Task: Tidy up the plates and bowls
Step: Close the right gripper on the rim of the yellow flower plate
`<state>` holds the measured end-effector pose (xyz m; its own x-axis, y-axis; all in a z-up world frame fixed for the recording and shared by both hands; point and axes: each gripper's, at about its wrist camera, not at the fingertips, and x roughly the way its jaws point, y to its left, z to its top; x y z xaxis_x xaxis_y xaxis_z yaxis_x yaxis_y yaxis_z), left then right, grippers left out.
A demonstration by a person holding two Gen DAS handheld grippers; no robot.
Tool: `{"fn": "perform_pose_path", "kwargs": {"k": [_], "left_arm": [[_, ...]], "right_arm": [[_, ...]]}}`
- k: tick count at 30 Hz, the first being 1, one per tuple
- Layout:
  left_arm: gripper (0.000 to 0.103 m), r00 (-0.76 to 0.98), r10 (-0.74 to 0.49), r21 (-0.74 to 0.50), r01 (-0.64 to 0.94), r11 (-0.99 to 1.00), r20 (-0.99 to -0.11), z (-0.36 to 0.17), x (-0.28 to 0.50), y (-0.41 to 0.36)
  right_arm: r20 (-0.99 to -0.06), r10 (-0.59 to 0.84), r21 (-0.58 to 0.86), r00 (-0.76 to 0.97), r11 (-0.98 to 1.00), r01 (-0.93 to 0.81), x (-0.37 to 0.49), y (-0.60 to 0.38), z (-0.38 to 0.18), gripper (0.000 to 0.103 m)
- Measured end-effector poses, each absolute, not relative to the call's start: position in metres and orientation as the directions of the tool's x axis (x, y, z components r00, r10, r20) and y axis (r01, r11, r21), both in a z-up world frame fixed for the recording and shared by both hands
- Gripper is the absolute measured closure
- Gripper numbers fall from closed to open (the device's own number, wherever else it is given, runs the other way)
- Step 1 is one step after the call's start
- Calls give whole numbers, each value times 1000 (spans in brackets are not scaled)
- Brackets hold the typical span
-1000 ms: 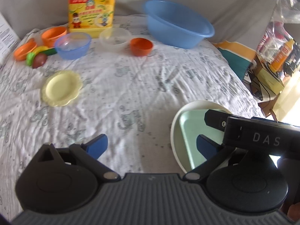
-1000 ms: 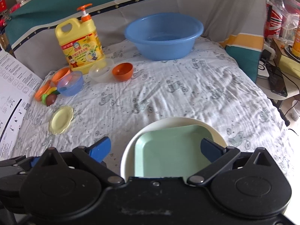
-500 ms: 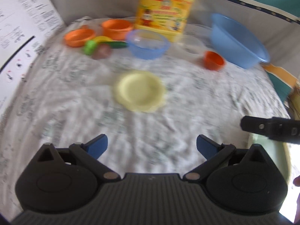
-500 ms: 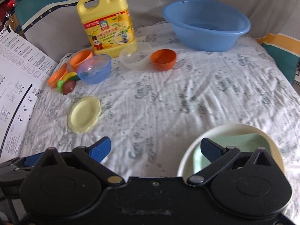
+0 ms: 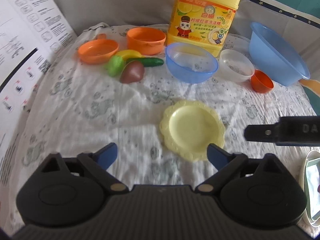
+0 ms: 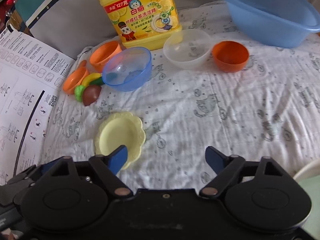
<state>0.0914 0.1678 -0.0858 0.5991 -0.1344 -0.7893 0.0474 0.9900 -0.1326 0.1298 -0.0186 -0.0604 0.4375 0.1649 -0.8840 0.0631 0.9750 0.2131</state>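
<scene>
The left gripper (image 5: 162, 156) hovers with jaws spread wide and empty, the yellow plate (image 5: 192, 129) lying flat on the cloth-covered table (image 5: 100, 110) just ahead of its right finger. The right gripper (image 6: 167, 159), also spread and empty, waits nearby. The plate lies flat, so one finger should likely slide under its scalloped rim before closing.

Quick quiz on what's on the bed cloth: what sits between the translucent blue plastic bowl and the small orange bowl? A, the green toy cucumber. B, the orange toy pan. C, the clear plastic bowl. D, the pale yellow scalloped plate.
C: the clear plastic bowl sits between the translucent blue plastic bowl and the small orange bowl.
</scene>
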Motion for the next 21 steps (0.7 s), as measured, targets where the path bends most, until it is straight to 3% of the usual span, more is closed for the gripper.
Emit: {"fn": "perform_pose_path", "kwargs": {"k": [4,6,11,13,21], "left_arm": [[31,594,-176,-154,88,984,-785,-88,110,164],[38,580,-197,-166,107,980,-790,-92,120,161],[53,549,-248,-199,148,969,-798,-101,128,156],[66,542,-270,-211,170,963,-796,-102,126,154],[68,541,-273,-218,164,962,-796,-101,115,155]], "right_arm": [[-879,220,267,424,962,53,146,-14,-71,42],[-878,241,288,414,956,55,152,-14,-76,57],[-879,272,320,391,946,60,161,-15,-87,69],[-876,286,329,388,943,48,162,-13,-90,72],[-874,275,301,401,954,1,159,-8,-95,76]]}}
